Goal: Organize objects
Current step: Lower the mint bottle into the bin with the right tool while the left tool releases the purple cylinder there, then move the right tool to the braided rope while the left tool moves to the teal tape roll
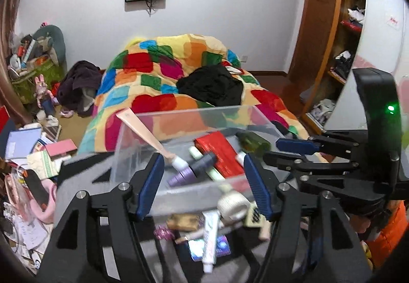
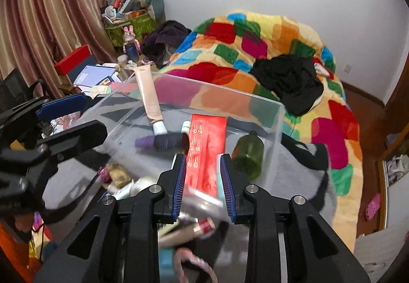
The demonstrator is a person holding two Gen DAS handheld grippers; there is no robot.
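A clear plastic box (image 1: 143,127) (image 2: 278,114) stands on a grey cloth. It holds a red carton (image 1: 219,152) (image 2: 207,147), a peach tube (image 1: 150,132) (image 2: 149,98), a purple bottle (image 1: 184,173) (image 2: 158,142) and a green bottle (image 1: 253,142) (image 2: 248,155). My left gripper (image 1: 203,185) is open, its fingers spread at the box's near wall. My right gripper (image 2: 203,185) is open over the near wall, in line with the red carton; it also shows in the left wrist view (image 1: 283,152). Loose tubes (image 1: 211,237) and small items lie before the box.
A bed with a patchwork quilt (image 1: 163,78) and black clothes (image 1: 212,86) lies behind the box. Cluttered books and boxes (image 1: 38,147) fill the left side. A wooden shelf (image 1: 342,57) stands at the right. Curtains (image 2: 51,22) hang at the left.
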